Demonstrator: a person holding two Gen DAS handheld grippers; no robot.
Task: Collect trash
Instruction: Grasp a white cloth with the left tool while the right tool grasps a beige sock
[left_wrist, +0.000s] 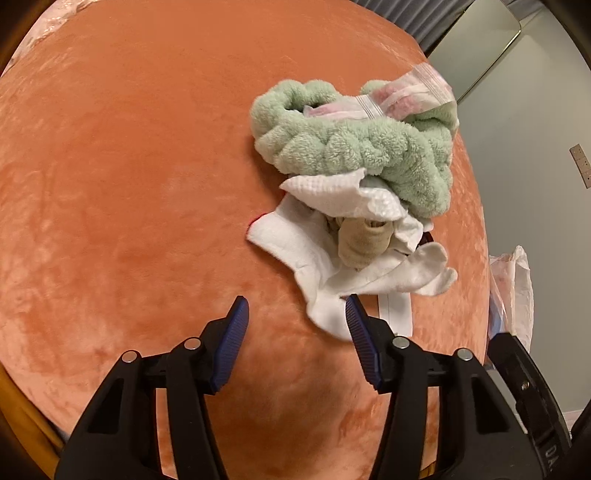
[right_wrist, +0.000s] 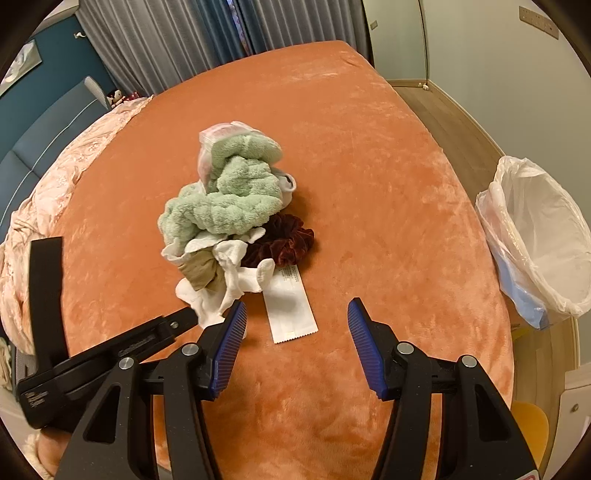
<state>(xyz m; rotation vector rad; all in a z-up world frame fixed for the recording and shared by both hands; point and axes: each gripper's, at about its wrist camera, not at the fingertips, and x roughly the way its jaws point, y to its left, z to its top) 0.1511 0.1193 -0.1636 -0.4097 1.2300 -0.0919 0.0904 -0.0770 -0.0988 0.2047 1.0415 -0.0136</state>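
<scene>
We see a bed (right_wrist: 369, 155) covered in an orange plush blanket (left_wrist: 129, 184), carrying one heap near its middle: a green towel (right_wrist: 229, 206) piled over a clear plastic bag (left_wrist: 417, 92), white socks (left_wrist: 314, 251), a beige sock (right_wrist: 201, 273) and a dark red scrunchie (right_wrist: 284, 243). A flat white wrapper (right_wrist: 290, 308) lies just beside the heap. A pink quilt (right_wrist: 55, 177) is bunched along the bed's left edge.

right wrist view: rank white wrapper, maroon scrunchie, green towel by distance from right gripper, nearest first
From the right gripper:
1. white wrapper, flat on the bedspread just ahead between the fingers
2. maroon scrunchie, behind the wrapper
3. green towel, top of the pile, farther left
</scene>
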